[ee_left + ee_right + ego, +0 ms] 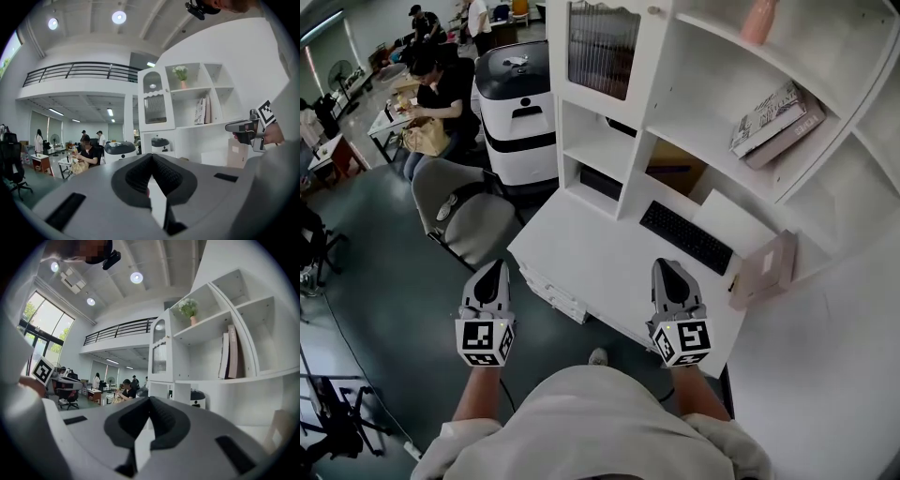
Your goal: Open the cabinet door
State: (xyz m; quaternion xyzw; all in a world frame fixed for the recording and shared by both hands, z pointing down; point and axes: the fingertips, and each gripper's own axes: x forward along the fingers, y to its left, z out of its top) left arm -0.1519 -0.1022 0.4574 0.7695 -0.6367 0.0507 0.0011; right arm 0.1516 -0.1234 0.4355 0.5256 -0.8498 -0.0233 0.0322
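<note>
A black keyboard point(685, 237) lies on the white table point(600, 267), near its back edge; a beige board point(763, 270) stands tilted at the table's right end; above, a couple of books point(775, 122) stand together on an open shelf point(694, 114); one shelf higher stands a pink vase point(758, 19) with pale flowers point(180, 71); a brown box point(675, 172) fills a lower compartment; a black-and-white rounded machine point(520, 117) and a grey chair point(467, 214) stand to the left; a person in black point(441, 86) sits farther back.
</note>
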